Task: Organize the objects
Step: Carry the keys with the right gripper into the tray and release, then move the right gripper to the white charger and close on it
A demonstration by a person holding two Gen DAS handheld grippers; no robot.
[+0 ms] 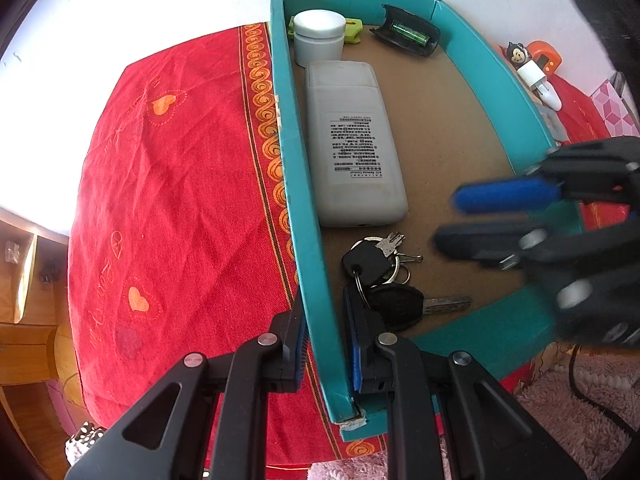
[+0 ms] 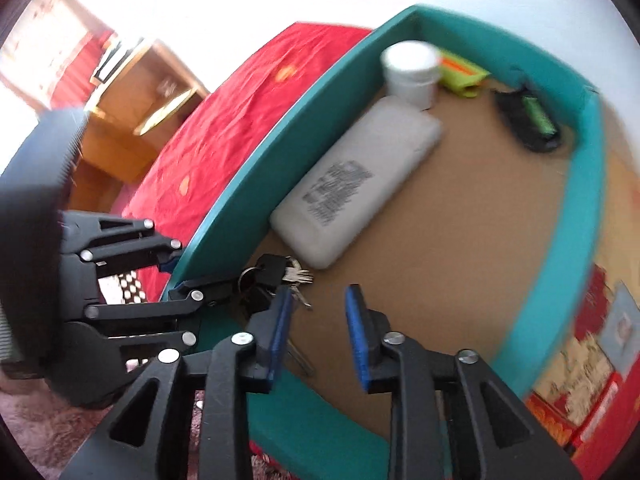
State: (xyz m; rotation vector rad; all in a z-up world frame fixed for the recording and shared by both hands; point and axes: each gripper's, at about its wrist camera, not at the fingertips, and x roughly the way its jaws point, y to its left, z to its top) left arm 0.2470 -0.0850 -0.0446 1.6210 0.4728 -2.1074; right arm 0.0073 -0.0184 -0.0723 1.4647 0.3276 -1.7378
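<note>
Mostly tidied: remote (image 1: 352, 140), jar (image 1: 319, 36), keys (image 1: 380, 276) inside teal box (image 1: 296, 184); left gripper (image 1: 326, 344) straddling wall unclamped, right gripper (image 2: 318, 336) open, empty; toys (image 1: 534, 68) upper right outstanding.

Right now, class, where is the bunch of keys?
In the left wrist view the bunch of keys lies inside the teal box, at its near left corner, just below the white remote.
</note>
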